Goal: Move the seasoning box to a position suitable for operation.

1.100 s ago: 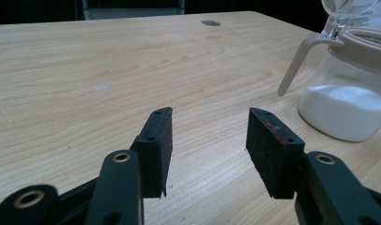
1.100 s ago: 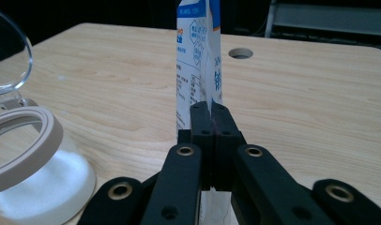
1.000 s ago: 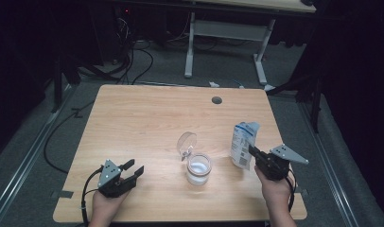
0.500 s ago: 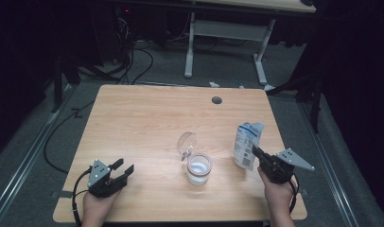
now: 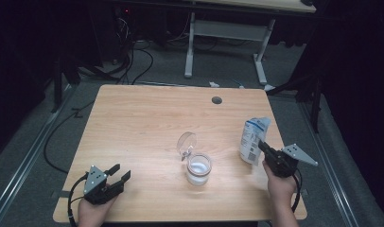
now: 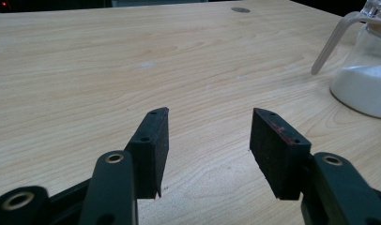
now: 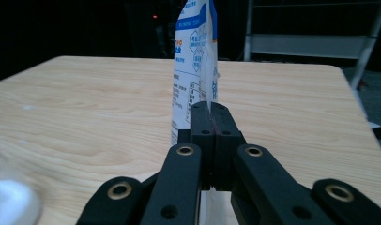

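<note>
White-and-blue pouch (image 5: 253, 140), upright, pinched along its edge between the closed pads of the right gripper (image 5: 265, 149); in the right gripper view the pouch (image 7: 194, 65) rises straight ahead of the pressed-together jaws. Glass jar (image 5: 198, 169), white powder inside, hinged lid tipped open, stands on the wooden table (image 5: 147, 118) between the two grippers. Left gripper (image 5: 119, 174): jaws wide and just been opening, nothing between them, well apart from the jar.
</note>
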